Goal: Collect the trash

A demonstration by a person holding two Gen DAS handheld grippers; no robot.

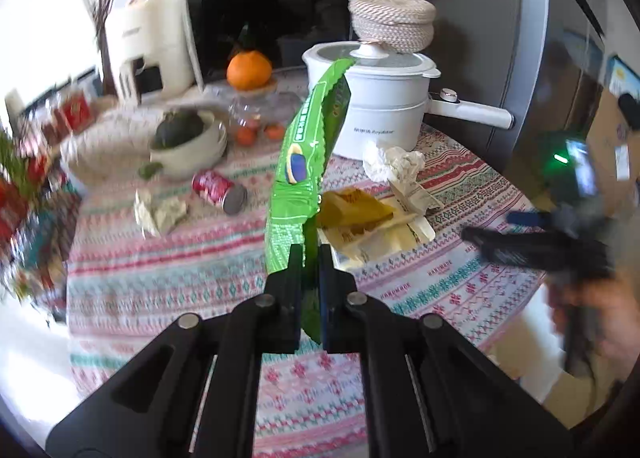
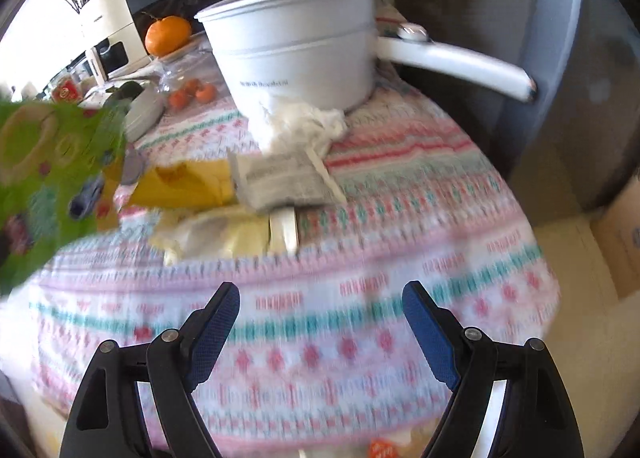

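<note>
My left gripper (image 1: 310, 254) is shut on a green snack wrapper (image 1: 308, 146) and holds it upright above the table; the wrapper also shows blurred at the left of the right wrist view (image 2: 52, 178). My right gripper (image 2: 322, 298) is open and empty above the table's front edge; it also shows blurred at the right of the left wrist view (image 1: 532, 242). On the patterned tablecloth (image 1: 180, 278) lie a yellow wrapper (image 1: 356, 210), a crumpled white tissue (image 1: 390, 162), a folded paper leaflet (image 2: 280, 178), a clear plastic wrapper (image 2: 224, 236) and a red can (image 1: 218, 190).
A white electric pot (image 1: 380, 98) with a long handle stands at the back, a woven basket on its lid. A bowl (image 1: 188, 146), an orange (image 1: 248, 70), a microwave (image 1: 272, 10) and a crumpled paper scrap (image 1: 160, 212) are there. A cardboard box (image 2: 616, 234) stands right of the table.
</note>
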